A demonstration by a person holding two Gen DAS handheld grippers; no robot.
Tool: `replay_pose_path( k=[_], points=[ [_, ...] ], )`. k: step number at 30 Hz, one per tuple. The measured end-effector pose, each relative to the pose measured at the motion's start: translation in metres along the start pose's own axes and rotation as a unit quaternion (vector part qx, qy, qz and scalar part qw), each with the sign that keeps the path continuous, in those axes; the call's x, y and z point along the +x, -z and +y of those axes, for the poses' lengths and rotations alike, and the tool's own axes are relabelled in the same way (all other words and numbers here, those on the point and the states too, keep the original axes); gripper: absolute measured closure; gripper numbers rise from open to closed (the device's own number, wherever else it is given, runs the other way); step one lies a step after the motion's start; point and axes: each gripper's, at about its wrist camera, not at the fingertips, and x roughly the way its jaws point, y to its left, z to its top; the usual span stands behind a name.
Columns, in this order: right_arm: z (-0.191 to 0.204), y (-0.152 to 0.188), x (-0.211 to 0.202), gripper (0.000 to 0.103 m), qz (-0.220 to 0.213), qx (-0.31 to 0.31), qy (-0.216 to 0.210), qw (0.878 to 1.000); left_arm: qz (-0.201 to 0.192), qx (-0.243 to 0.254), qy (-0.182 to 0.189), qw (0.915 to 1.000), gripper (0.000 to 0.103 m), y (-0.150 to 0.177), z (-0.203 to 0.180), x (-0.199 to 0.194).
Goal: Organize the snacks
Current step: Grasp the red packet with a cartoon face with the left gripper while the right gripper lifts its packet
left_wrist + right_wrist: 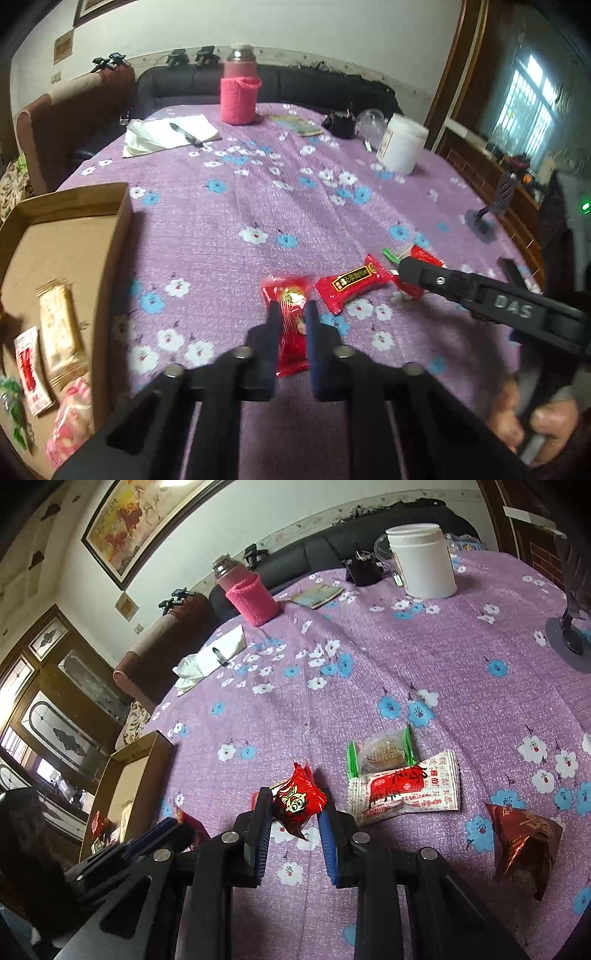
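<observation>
Purple floral tablecloth (pixel 229 221) under scattered snacks. Left gripper (pixel 291 314) clamped on flat red packet (pixel 291 332) near table edge. Right gripper (pixel 295 805) pinching red pig-print snack (pixel 295 801), just beside white-red packet (pixel 406 790). Cardboard box (pixel 122 236) at left, holding several snacks.

A table covered with a purple cloth (pixel 369 686) printed with blue and white flowers. On it, at the far side: a flask in a pink knitted sleeve (pixel 240 94), a white tub (pixel 424 561), a small booklet (pixel 317 594), and white paper with a knife (pixel 186 133) on top. At the left edge sits an open cardboard box (pixel 74 236). Nearer lie wrapped snacks: a red bar (pixel 351 286), a white and red packet (pixel 406 790), a green-edged cake (pixel 380 755) and a dark red pouch (pixel 524 845).
</observation>
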Motion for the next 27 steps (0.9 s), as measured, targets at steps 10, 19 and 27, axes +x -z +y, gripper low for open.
replay_pose_path(
  k=[10, 19, 27],
  points=[
    [0.01, 0.006, 0.001, 0.077, -0.007, -0.009, 0.0, 1.0, -0.003, -0.016, -0.018, 0.9997, 0.019, 0.005, 0.007, -0.003],
    [0.003, 0.003, 0.004, 0.077, -0.002, -0.003, -0.007, 1.0, 0.043, 0.002, -0.028, 0.9987, 0.041, 0.003, -0.011, 0.049],
    [0.004, 0.003, 0.003, 0.076, -0.002, -0.002, -0.011, 1.0, 0.032, 0.005, -0.032, 0.999, 0.085, 0.007, -0.006, 0.045]
  ],
)
